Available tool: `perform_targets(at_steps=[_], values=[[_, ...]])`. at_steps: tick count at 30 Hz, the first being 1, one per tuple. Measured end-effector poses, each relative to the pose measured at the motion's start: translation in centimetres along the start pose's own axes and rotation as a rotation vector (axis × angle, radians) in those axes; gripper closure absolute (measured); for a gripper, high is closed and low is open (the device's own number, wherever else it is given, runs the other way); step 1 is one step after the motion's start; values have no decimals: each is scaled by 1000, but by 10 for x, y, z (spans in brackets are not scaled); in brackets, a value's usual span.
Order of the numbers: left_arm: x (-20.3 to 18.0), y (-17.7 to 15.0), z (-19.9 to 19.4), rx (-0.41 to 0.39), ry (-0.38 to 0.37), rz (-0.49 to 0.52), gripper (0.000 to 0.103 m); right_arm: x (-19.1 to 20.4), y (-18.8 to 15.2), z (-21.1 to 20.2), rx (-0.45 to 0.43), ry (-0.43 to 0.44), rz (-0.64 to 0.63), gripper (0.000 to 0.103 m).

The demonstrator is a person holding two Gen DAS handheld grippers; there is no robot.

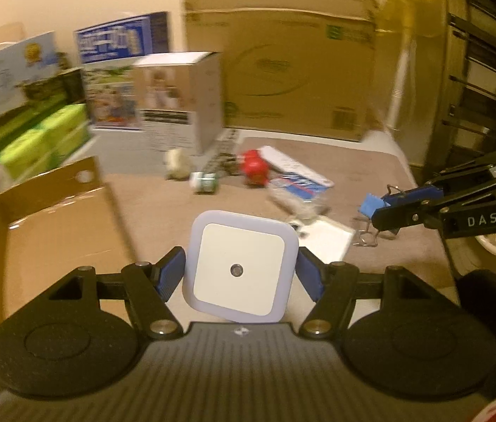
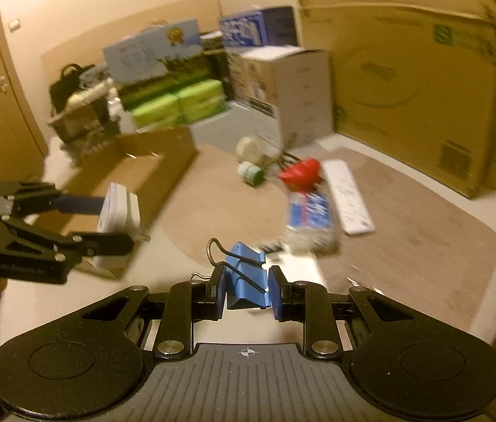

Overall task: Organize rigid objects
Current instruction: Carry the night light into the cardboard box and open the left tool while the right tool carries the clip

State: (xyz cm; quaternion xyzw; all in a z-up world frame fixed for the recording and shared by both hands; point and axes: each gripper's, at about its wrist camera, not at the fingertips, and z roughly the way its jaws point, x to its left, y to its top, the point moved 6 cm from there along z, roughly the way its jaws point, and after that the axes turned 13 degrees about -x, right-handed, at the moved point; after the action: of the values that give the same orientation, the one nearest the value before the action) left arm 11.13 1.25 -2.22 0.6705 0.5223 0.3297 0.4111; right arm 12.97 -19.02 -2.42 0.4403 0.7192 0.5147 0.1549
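My left gripper (image 1: 241, 272) is shut on a white square night light (image 1: 241, 267) and holds it above the floor, beside an open cardboard box (image 1: 54, 232). It also shows in the right wrist view (image 2: 119, 211) at the left, over the box (image 2: 135, 176). My right gripper (image 2: 247, 290) is shut on a blue binder clip (image 2: 246, 277). That gripper shows in the left wrist view (image 1: 378, 207) at the right, with the clip (image 1: 373, 204) at its tip.
On the beige mat lie a red object (image 2: 300, 172), a white remote (image 2: 348, 197), a clear blue-labelled bottle (image 2: 309, 218), a small green-white jar (image 2: 251, 174) and a tape roll (image 2: 249, 149). Large cardboard boxes (image 2: 406, 81) and green packs (image 2: 177, 105) stand behind.
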Motion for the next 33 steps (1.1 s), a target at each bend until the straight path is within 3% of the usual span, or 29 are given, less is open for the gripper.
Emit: perform_targets(at_steps=[6, 14, 23, 33], values=[[56, -4, -33, -1, 135, -49, 38, 54, 20, 31, -33, 76, -13, 78], [126, -13, -58, 29, 288, -38, 38, 124, 33, 75, -41, 153, -62, 78], [169, -31, -59, 43, 325, -98, 37, 172, 26, 121, 3, 201, -108, 78], [179, -44, -43, 61, 310, -119, 36, 175, 9, 148, 50, 189, -119, 78]])
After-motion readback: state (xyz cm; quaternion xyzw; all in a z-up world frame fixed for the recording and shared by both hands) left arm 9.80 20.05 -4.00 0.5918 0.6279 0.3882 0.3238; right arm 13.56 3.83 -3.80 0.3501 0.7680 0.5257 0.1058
